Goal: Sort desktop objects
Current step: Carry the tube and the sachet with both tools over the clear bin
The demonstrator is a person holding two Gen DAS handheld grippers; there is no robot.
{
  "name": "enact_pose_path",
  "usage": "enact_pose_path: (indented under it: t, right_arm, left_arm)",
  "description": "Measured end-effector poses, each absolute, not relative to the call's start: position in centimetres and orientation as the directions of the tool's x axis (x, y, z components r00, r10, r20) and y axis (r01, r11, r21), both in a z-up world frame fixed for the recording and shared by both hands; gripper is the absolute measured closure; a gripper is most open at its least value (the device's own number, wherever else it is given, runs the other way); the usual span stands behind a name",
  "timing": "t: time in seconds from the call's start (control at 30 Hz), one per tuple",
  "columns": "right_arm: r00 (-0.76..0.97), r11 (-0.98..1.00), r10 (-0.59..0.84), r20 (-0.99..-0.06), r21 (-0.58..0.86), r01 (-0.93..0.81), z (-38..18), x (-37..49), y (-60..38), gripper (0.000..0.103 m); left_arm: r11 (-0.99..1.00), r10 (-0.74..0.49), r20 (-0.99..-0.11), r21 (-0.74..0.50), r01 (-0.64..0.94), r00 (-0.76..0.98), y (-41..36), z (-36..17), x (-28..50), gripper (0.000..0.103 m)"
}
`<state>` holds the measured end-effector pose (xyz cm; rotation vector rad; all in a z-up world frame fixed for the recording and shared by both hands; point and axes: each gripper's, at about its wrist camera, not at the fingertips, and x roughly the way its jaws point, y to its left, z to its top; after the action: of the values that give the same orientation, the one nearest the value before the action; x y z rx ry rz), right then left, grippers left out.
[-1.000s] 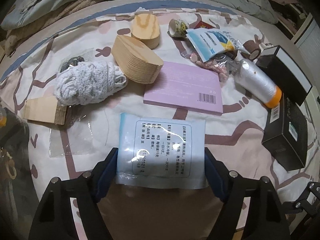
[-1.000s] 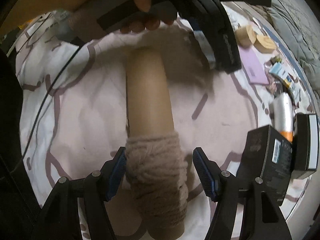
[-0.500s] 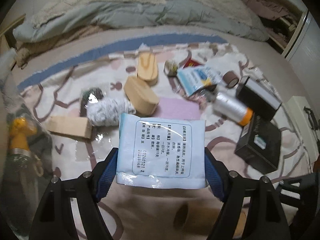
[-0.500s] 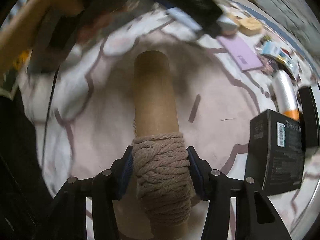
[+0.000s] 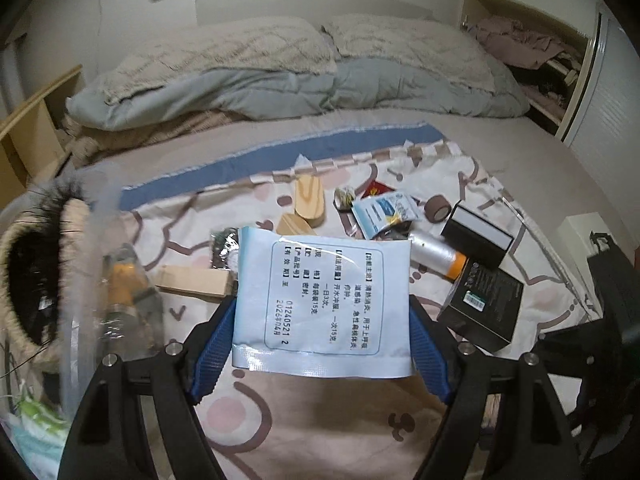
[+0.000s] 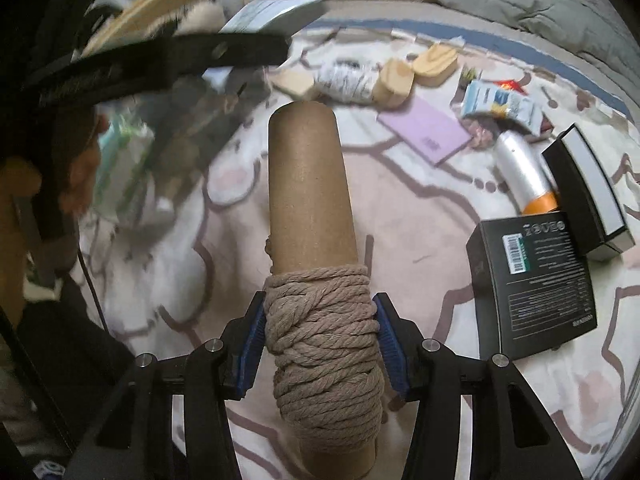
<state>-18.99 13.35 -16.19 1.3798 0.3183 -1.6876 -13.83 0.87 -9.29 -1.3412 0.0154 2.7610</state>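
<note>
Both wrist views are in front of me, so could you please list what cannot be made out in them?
- Left wrist view: the white printed sachet in the left claw hides the bedspread behind it.
- Left wrist view: the clear plastic bag at the left edge is blurred; its contents are unreadable.
- Right wrist view: the brown cardboard tube wound with beige rope in the right claw is cut off by the bottom edge.
- Right wrist view: the upper left is motion-blurred.

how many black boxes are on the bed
2. One black box lies flat near the right gripper; the other black box, with a white face, sits just behind it beside the silver roll. None seem hidden.
</note>
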Motion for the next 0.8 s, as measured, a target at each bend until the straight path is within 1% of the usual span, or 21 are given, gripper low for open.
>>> enact_pose_path:
  t: [0.23, 0.43, 0.63, 0.8]
  right_arm:
    - [0.000, -0.591, -0.543, -0.840, 0.383, 0.710, -13.2, -19.2, 14.2, 0.050]
    - [-0.062, -0.594, -0.591, -0.804, 0.382, 0.708, -10.5, -19.3, 14.0, 0.050]
    - [-0.091, -0.559, -0.663, -0.743, 0.410, 0.720, -7.4, -18.5, 12.8, 0.050]
    - [-0.099, -0.527, -0.710, -0.697, 0.433, 0.731, -5.2, -17.6, 11.2, 0.050]
  left_arm:
    - [-0.999, 0.044, -0.735, -0.023, -0.040, -0.677, -0.2, -6.3, -10.2, 0.023]
    - [-1.000, 0.006, -0.688, 0.010, -0.017, -0.726, -1.1, -4.3, -7.0, 0.023]
    - [-1.000, -0.017, -0.638, -0.001, 0.023, -0.770, -2.6, -2.4, -4.1, 0.023]
    - [-0.998, -0.058, -0.597, 0.016, 0.060, -0.800, -4.1, -1.2, -2.1, 0.023]
